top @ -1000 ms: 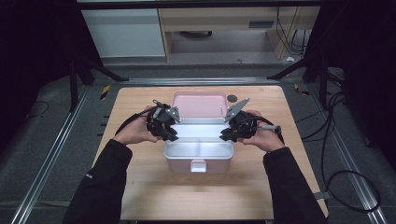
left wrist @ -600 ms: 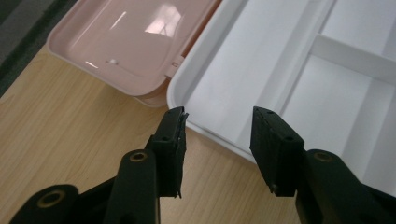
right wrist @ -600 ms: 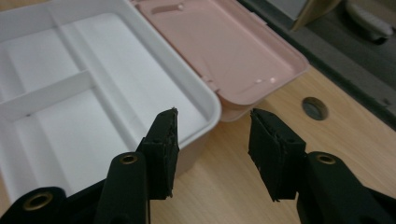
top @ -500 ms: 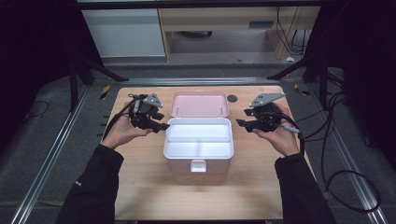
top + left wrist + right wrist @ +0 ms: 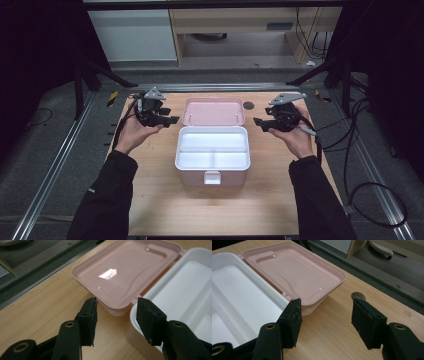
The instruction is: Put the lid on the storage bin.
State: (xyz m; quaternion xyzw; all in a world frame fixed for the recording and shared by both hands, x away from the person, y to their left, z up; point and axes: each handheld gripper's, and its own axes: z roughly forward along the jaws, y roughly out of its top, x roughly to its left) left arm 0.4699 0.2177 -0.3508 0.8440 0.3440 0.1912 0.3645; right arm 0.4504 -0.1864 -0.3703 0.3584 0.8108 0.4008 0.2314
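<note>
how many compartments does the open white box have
3: one long compartment across the back by the pink lid, and two side by side in front, left and right.

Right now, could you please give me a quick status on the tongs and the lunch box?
Left tongs and right tongs open, empty, flanking the box. Lunch box open, pink lid flat behind. Nothing in the way.

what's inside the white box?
The box holds nothing: a white tray with one long compartment at the back and two in front. What lies under the tray is hidden.
</note>
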